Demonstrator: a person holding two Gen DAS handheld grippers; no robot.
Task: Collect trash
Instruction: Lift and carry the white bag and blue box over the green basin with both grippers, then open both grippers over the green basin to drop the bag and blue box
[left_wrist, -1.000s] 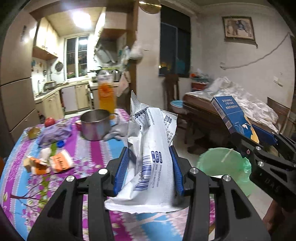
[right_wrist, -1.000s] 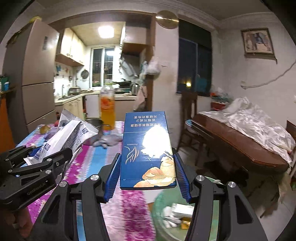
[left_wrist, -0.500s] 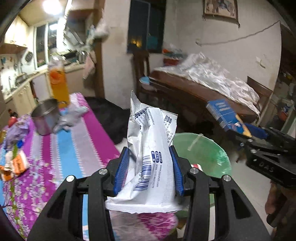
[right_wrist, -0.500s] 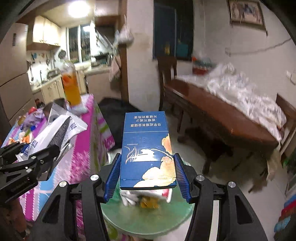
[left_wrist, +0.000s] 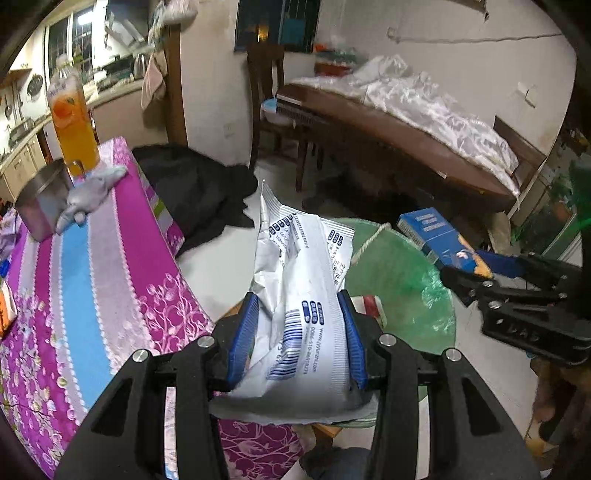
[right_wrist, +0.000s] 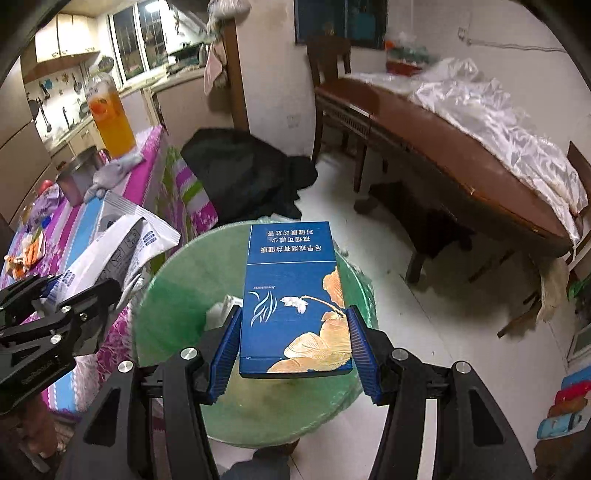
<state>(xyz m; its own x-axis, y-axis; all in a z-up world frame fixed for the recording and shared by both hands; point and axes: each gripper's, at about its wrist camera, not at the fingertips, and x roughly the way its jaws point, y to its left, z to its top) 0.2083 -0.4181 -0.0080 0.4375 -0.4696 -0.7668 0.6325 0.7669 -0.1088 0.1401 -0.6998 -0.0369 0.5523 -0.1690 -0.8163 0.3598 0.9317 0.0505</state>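
The left hand-held gripper (left_wrist: 297, 332) is clamped on a crumpled white wrapper (left_wrist: 303, 291) printed with blue barcodes and text, its blue pads pressing the packet from both sides while the torn top stands up above the fingers. The right hand-held gripper (right_wrist: 293, 343) is clamped on a dark blue carton (right_wrist: 293, 295) with gold flower artwork and white lettering, gripped at its near end so the rest of the carton juts forward. Both pieces of trash hang over a round green bin (right_wrist: 173, 295) lined with a thin green bag, which stands on the pale tiled floor just beside the edge of the worktop (left_wrist: 92, 280). In the right wrist view the carton sits above the middle of the bin's mouth, and some pale scraps (right_wrist: 221, 310) already lie inside. In the left wrist view the wrapper is over the bin's near rim, with the worktop's purple, blue and white floral cloth to its left. Farther back on that cloth stand a metal pot (left_wrist: 42, 199), a grey rag (left_wrist: 90, 194) touching it, and a tall bottle of orange drink (left_wrist: 72, 122). A black heap of fabric (left_wrist: 195, 192) lies on the floor beyond the bin, and a long dark wooden table (right_wrist: 443, 162) draped partly with white plastic sheeting fills the right side of the room.
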